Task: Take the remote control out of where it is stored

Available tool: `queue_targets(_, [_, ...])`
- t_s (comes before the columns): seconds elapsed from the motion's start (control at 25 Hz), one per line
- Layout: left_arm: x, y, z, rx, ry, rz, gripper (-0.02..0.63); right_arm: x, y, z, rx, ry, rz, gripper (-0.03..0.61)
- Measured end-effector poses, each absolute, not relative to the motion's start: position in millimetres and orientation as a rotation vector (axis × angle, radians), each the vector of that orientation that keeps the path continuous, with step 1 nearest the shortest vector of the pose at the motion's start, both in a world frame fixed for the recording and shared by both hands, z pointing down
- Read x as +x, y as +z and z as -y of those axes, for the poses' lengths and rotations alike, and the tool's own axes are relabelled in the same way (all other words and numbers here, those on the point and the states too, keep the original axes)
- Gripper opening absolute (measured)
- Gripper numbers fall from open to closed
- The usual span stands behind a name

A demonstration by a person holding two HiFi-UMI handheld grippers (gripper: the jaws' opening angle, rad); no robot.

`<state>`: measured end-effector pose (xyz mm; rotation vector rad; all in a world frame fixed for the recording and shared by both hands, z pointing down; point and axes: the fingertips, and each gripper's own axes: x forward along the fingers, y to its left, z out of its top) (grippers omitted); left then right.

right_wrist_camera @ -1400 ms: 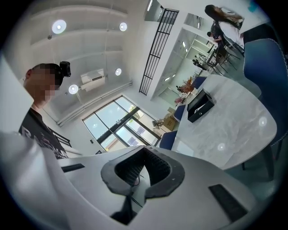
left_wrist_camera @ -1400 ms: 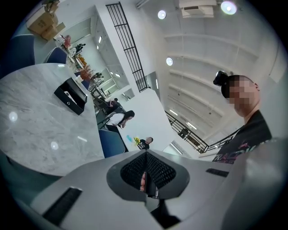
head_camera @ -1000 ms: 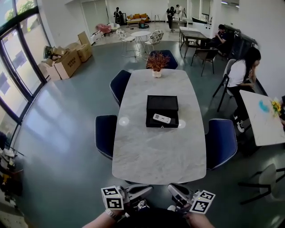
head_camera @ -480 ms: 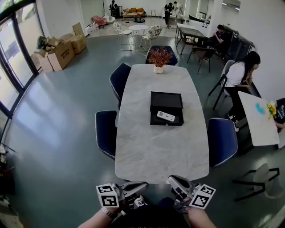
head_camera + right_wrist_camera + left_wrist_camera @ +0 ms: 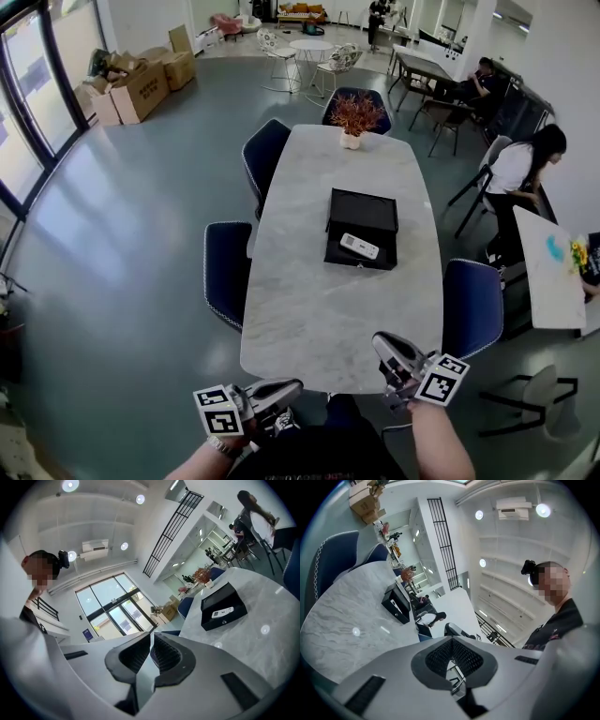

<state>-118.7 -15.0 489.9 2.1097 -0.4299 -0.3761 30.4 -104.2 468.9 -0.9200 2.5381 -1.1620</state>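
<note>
A white remote control lies in an open black box at the middle of the marble table. Both grippers hang low at the table's near end, well short of the box. My left gripper is below the near edge, its jaws together and empty. Off the near right corner, my right gripper is shut on nothing. The left gripper view shows the closed left gripper and the box far off. In the right gripper view the right gripper shows only a slit; box and remote lie beyond.
Blue chairs stand along both long sides, and others at the far end. A potted plant sits at the far end of the table. A person in white bends over a small table at right. Cardboard boxes are stacked far left.
The right gripper has moved up and forward to the table's near right corner. The left gripper has shifted slightly. The view has swung, so table and box sit further right.
</note>
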Motion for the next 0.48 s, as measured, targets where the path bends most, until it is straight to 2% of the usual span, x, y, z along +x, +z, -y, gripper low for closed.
queue_targets(0.2, [-121, 486, 38, 2.094, -0.44, 0.548, 0.005, 52, 490, 183, -0.934, -1.166, -2.71, 0.014])
queue_targets(0.48, [-121, 499, 62, 2.03, -0.462, 0.693, 0.006, 83, 542, 311, -1.037, -1.216, -2.922, 0.058])
